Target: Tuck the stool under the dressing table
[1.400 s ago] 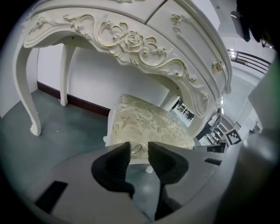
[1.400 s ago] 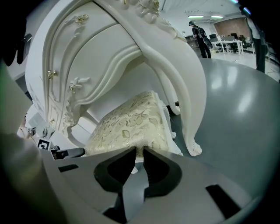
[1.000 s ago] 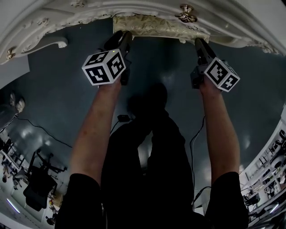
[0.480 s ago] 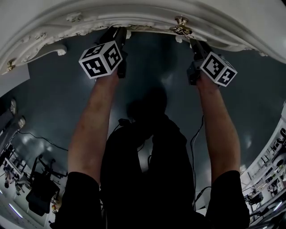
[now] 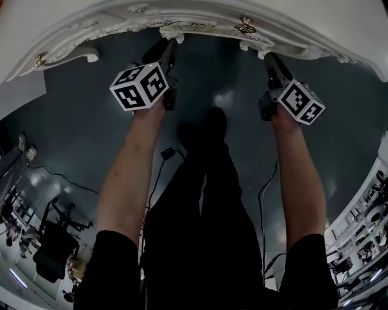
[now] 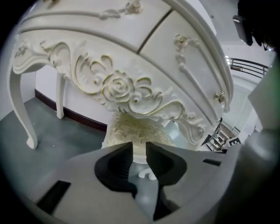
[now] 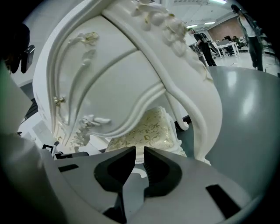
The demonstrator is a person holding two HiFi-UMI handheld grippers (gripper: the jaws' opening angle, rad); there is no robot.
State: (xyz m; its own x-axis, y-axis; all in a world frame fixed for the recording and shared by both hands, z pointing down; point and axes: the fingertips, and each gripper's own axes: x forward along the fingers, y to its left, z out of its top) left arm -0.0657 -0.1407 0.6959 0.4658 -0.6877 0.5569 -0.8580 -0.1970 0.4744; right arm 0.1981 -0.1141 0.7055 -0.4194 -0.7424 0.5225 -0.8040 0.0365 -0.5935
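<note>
- Both grippers have drawn back from under the table edge since the earlier frames, and their tips now hang over the dark grey glossy floor (image 5: pixel 224 79), clear of the furniture.
- Less of the cream upholstered stool (image 5: pixel 187 28) with its gold floral pattern shows than a second ago: only a thin strip of its seat peeks out in the head view.
- The stool sits beneath the carved apron of the white, gilt-trimmed wooden dressing table (image 5: pixel 182 11), between its curved legs.
- The left gripper (image 6: pixel 139 151) is released: its jaws have just been closing, a narrow slit stays between the black ribbed pads, and nothing is in it; the stool seat lies beyond, untouched.
- The right gripper (image 7: pixel 139 156) is likewise empty, its pads a thin gap apart, aimed at the stool's front corner.
- Bare forearms (image 5: pixel 130 175) reach forward, one to each gripper.
</note>
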